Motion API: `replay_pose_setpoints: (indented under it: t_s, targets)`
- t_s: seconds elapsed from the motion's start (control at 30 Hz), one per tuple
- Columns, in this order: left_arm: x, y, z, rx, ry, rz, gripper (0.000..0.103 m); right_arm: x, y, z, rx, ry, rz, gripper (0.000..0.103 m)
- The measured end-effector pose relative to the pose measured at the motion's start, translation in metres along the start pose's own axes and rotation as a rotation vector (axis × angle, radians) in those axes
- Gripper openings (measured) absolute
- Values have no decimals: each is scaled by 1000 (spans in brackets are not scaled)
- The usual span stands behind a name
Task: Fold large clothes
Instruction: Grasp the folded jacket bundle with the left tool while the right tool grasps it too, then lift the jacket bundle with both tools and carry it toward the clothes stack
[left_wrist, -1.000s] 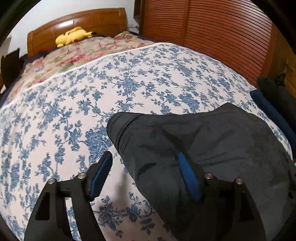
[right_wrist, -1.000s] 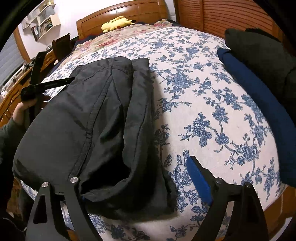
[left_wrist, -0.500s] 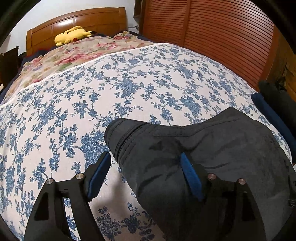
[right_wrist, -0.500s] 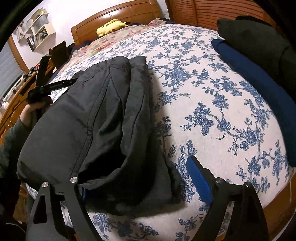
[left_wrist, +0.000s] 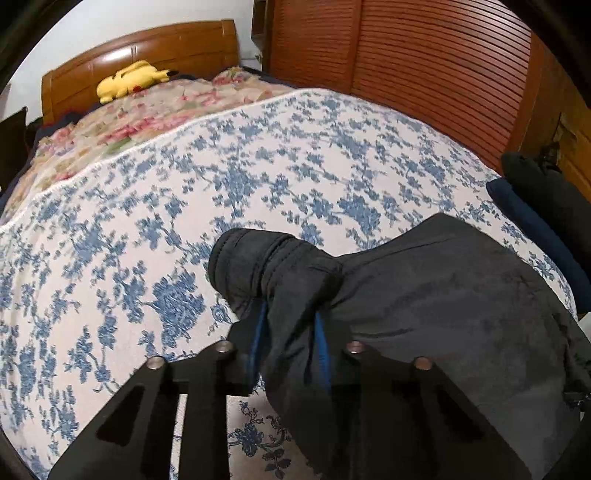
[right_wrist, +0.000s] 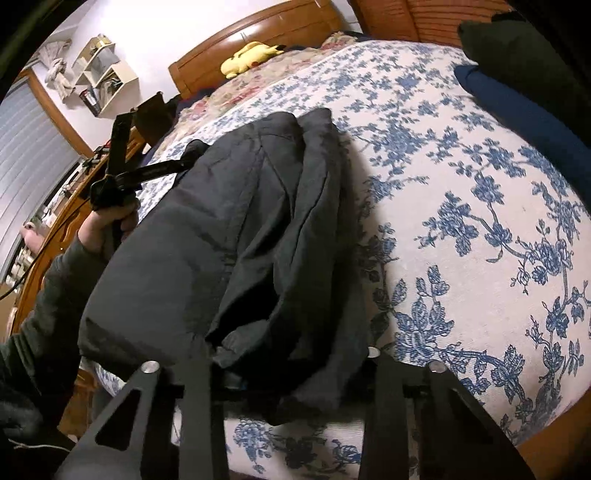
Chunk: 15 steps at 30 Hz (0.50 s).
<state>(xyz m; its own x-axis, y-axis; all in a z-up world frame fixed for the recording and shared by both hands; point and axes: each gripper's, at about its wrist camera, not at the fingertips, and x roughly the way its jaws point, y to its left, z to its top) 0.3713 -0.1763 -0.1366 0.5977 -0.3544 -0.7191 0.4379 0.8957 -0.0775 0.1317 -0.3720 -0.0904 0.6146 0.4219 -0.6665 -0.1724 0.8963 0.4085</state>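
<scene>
On the bed (left_wrist: 258, 155) | both grippers' fingers closing, clamped on black garment (left_wrist: 461, 295) | folded clothes (right_wrist: 524, 107) nearby

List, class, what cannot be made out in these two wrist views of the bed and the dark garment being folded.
- Right wrist view: the right claw pads are buried under the dark garment.
- Right wrist view: the left claw tips are hidden behind the garment's far edge.
- Left wrist view: the navy fabric and black bundle are cut off by the right edge.
- Right wrist view: wall shelf contents too small.

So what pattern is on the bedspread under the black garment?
Blue flowers on white bedspread; clearest in the left wrist view.
</scene>
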Motion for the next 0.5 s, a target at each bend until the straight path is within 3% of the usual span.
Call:
replay_pose_setpoints:
  t_s: [0.27, 0.5]
  targets:
    - [-45, -2, 7, -3, -93, 40, 17, -12, 11, 11, -93, -73, -23, 18]
    - [-90, -30, 16, 41, -162, 49, 17, -34, 7, 30, -156, -159, -49, 17]
